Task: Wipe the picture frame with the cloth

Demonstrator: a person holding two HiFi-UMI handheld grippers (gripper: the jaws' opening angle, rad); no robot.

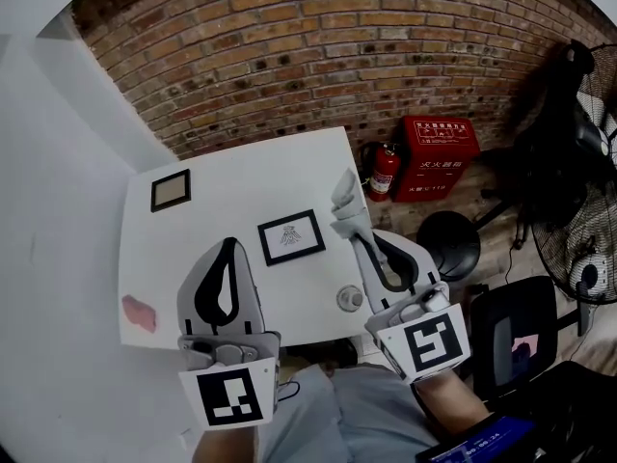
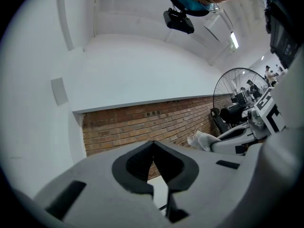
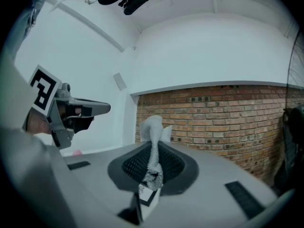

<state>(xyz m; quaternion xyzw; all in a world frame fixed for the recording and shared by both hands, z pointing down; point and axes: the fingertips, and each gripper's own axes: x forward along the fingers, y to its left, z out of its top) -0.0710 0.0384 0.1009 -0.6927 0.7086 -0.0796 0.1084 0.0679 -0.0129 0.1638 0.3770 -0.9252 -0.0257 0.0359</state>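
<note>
One cloth (image 1: 344,193), clamped in right gripper (image 1: 353,228)

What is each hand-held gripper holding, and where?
The right hand-held gripper pinches the cloth mid-length, its top poking out; the left hand-held gripper is shut, empty.

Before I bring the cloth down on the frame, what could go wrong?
The picture frame lies unheld on the table; the left gripper is shut on nothing, so wiping may slide it.
The cloth is pinched into a narrow strip in the right gripper; jaw tips might scrape the frame.
The small round object by the table's front edge could get knocked off.
</note>
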